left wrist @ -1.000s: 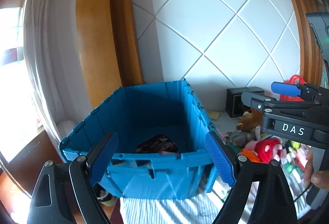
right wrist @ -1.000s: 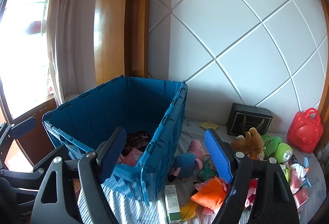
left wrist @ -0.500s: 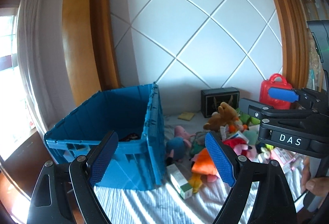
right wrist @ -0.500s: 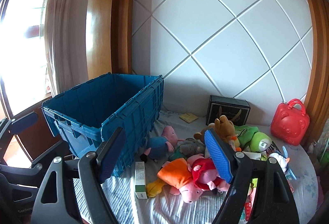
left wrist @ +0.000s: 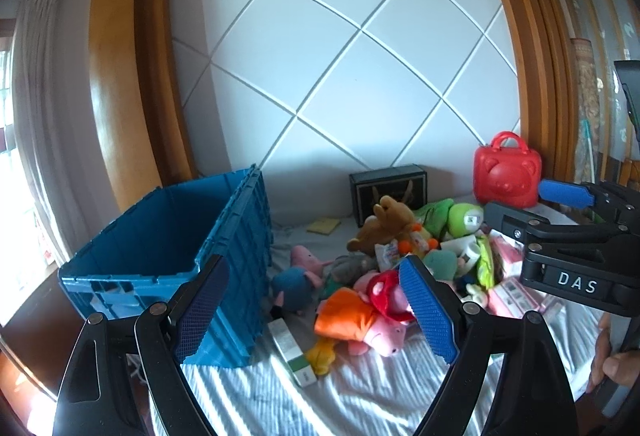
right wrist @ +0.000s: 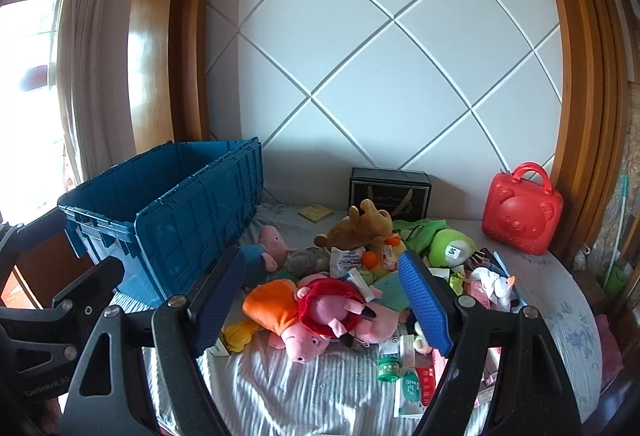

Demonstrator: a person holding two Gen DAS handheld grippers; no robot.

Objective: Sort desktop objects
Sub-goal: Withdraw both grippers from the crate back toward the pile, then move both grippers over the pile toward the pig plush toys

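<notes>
Toys (right wrist: 320, 300) lie heaped on the striped sheet (right wrist: 288, 388), right of the blue crate (left wrist: 168, 260). Both views have swung from crate to pile, suggesting another pick comes next. Left gripper (left wrist: 316, 312) and right gripper (right wrist: 320, 308) hover spread wide, empty.

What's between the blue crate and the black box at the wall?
Only a small yellow notepad lies flat on the sheet between blue plastic crate and black box; right wrist view.

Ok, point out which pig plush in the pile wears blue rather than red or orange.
The small pig plush lying beside the blue crate wall. Its body is blue; the red-dressed pig and orange-dressed pig lie nearer the cameras.
</notes>
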